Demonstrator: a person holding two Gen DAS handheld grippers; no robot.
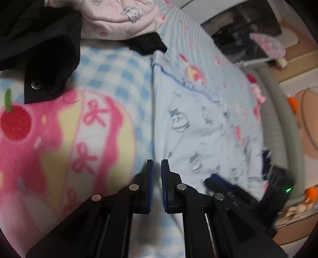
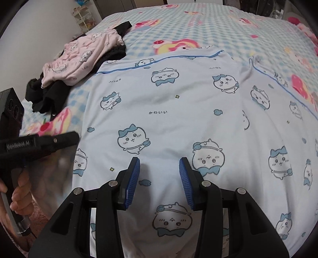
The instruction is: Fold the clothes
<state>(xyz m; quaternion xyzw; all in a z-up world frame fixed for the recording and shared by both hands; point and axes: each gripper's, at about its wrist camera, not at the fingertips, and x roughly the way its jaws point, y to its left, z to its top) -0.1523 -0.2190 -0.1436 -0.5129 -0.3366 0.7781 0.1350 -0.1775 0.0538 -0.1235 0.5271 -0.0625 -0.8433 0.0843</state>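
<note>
Left wrist view: my left gripper [image 1: 157, 164] hangs over the bed with its two blue pads [image 1: 151, 178] drawn almost together, only a thin slit between them and no cloth caught there. Below the tips lies the blanket [image 1: 111, 75], blue-and-white checked with a big pink and yellow cake print and a red cherry at the left. Just to the right of the tips runs the left edge of the pale blue pajama top [image 1: 198, 123], spread flat. At the far left a black garment [image 1: 39, 49] with a metal snap lies on the blanket, and a pink garment [image 1: 119, 17] sits beyond it. This view is blurred on its right side, where my other tool shows as a dark smear near the shirt's edge.

From the right wrist camera, my right gripper [image 2: 159, 172] stands with its jaws well apart above the near middle of the pale blue pajama top [image 2: 169, 103]; nothing is held, and whether the pads touch the cloth I cannot tell. The top lies smooth, printed with little blue-bowed creatures, its blue-piped hem at the far side. At the far left the pink garment [image 2: 79, 59] rests on the black garment [image 2: 47, 93]. At the near left my hand [image 2: 19, 196] grips the handle of the left tool.
</note>
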